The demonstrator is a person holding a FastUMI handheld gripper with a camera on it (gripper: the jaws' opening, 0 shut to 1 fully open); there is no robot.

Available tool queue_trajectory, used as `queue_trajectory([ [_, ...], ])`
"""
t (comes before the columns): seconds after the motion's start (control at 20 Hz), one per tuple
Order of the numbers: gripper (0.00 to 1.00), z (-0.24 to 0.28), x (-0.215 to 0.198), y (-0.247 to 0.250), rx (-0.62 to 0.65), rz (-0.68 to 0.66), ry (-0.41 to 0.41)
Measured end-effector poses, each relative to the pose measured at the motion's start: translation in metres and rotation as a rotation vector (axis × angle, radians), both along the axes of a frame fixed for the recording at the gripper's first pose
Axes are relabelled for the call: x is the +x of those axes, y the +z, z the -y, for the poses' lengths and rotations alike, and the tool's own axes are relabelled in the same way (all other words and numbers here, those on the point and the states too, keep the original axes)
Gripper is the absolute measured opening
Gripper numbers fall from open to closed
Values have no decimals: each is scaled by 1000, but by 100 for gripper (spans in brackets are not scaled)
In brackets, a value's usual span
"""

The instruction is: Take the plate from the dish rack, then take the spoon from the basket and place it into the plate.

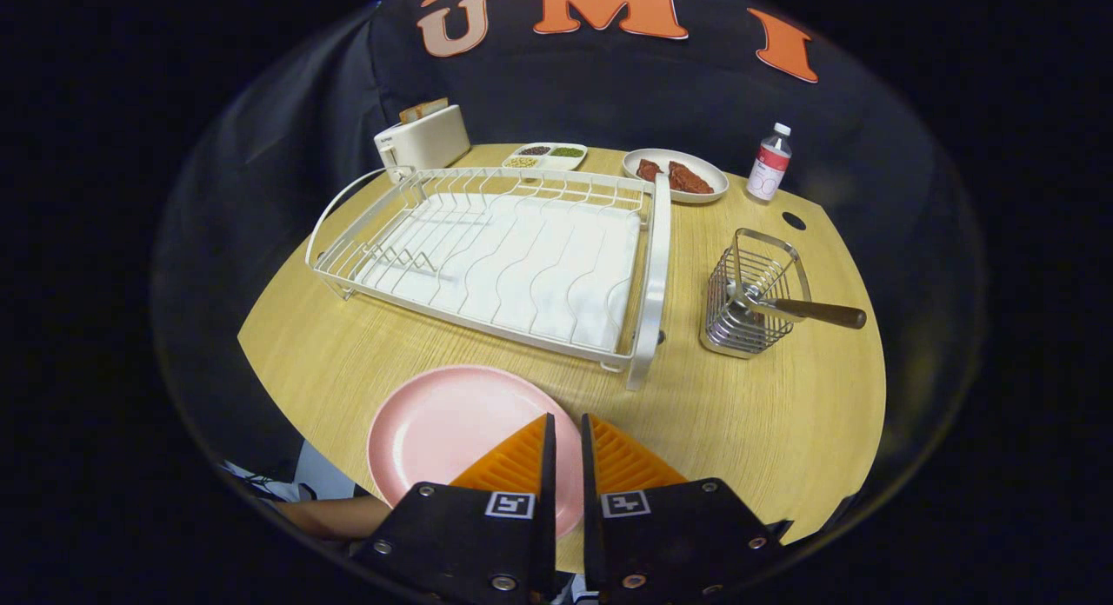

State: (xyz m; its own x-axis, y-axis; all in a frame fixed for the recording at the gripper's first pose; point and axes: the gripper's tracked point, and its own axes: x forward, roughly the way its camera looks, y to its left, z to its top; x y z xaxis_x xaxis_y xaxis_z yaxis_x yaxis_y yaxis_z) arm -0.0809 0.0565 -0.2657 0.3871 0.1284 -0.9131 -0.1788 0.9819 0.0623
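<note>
tongs (565,424) sit low over the near edge of the worktop (748,414), their two fingers almost together with only a thin gap between them and nothing held in that gap. the fingertips (546,427) lie over the right rim of the plate (452,431), which rests flat on the worktop just ahead and to the left of the fingers; whether they touch it cannot be told. the plate is bare on top.

beyond the plate stands the rack (513,257), a wire frame with a pale mat under it, set at a slant across the worktop, with no dishes in it. its thick end bar (652,283) reaches down towards the plate but stays apart from it.

to the right of the rack, well apart from the plate, stands the basket (752,296), upright. the spoon (800,309) lies in it with its bowl down inside the wires and its brown handle sticking out over the rim, tilted to the right.

further back, behind the rack, is a toaster (423,140) with bread in its slot, then a tray (548,156) with small compartments of grains, then a dish (676,176) with reddish food on it. a bottle (769,163) stands upright just right of the dish. a small dark hole (793,220) shows in the worktop near the bottle.

below the plate, near the fingers' base, part of an arm (335,515) shows.
</note>
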Motion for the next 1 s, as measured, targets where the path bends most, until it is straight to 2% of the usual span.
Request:
queue_trajectory([
  [0.15,14,3,5,13,23,43,-16],
  [0.4,25,24,27,44,36,193,-82],
  [0.5,31,36,37,56,34,261,-112],
  [0.75,58,67,57,77,-14,442,-170],
  [0.9,67,90,68,83,-117,559,-180],
  [1.0,71,91,71,85,-134,613,-189],
])
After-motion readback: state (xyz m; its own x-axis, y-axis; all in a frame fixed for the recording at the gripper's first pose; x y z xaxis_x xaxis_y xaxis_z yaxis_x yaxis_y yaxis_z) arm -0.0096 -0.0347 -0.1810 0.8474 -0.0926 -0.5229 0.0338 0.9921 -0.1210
